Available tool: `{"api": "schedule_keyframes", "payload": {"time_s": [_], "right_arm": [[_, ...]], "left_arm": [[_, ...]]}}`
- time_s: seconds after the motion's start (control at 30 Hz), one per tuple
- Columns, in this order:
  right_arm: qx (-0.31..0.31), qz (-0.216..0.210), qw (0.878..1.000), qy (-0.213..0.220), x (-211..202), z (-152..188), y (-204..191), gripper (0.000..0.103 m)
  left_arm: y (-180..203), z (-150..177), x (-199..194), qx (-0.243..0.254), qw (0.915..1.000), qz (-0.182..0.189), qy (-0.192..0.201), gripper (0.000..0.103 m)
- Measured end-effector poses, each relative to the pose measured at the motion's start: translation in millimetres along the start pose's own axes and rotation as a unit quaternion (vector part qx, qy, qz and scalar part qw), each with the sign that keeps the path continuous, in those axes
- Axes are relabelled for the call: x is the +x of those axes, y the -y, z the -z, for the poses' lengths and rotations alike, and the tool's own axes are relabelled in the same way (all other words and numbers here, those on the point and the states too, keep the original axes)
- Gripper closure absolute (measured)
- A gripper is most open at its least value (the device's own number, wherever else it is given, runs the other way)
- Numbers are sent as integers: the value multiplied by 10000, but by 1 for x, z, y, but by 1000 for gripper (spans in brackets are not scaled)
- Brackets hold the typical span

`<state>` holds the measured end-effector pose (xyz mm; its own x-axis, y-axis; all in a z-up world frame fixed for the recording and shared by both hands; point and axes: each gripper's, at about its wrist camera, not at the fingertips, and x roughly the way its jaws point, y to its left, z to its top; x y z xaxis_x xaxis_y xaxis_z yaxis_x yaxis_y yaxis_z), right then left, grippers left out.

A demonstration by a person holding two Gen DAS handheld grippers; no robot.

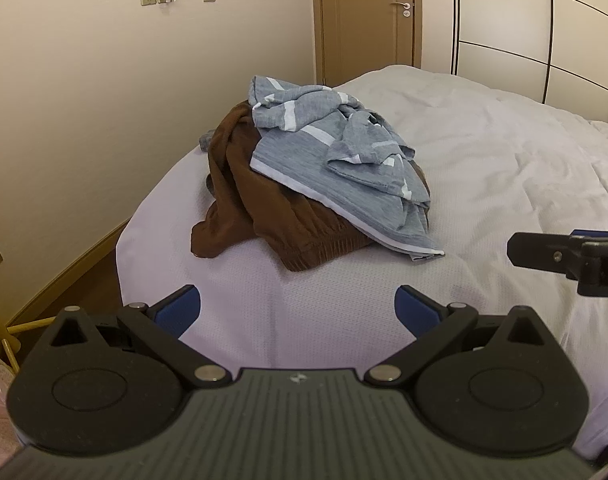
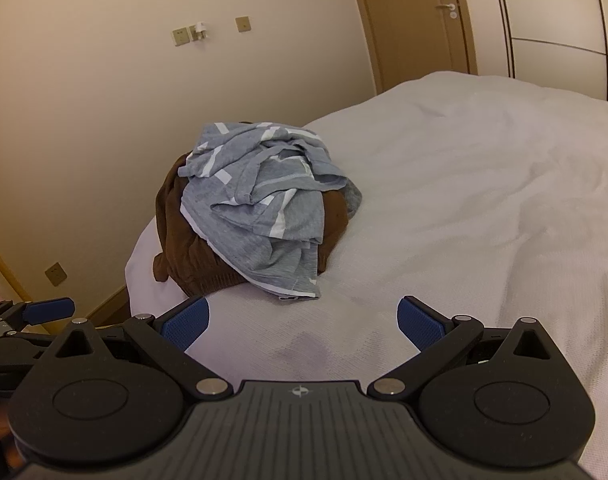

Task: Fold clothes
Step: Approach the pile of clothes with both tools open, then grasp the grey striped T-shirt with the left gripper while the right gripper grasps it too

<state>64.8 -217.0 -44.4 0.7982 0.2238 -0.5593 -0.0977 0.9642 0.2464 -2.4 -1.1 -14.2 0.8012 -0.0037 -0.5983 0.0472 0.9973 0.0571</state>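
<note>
Left claw (image 1: 298, 310) sits wide open, blue-padded fingers (image 1: 180, 310) spread far apart with nothing between them, pointing forward and level. Right claw (image 2: 303, 322) matches it: jaws spread wide, blue pads (image 2: 420, 324) empty. The two ride side by side, near one another; each one's finger tip pokes into the edge of the other's view, apart and not touching.

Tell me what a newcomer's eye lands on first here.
A crumpled grey striped shirt lies on top of a brown garment, heaped near the corner of a white bed. In front, the left gripper and right gripper stand open and empty above the sheet.
</note>
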Motion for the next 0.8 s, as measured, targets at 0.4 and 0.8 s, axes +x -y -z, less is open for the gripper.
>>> {"api": "schedule_keyframes", "payload": {"time_s": [0.4, 0.8], "right_arm": [[-14, -18, 10000, -28, 1, 0, 1, 0], [-661, -140, 9960, 578, 14, -23, 6, 0]], "left_arm": [[1, 1, 4, 67, 9999, 116, 33, 1], [-15, -53, 56, 753, 9948, -108, 682, 2]]}}
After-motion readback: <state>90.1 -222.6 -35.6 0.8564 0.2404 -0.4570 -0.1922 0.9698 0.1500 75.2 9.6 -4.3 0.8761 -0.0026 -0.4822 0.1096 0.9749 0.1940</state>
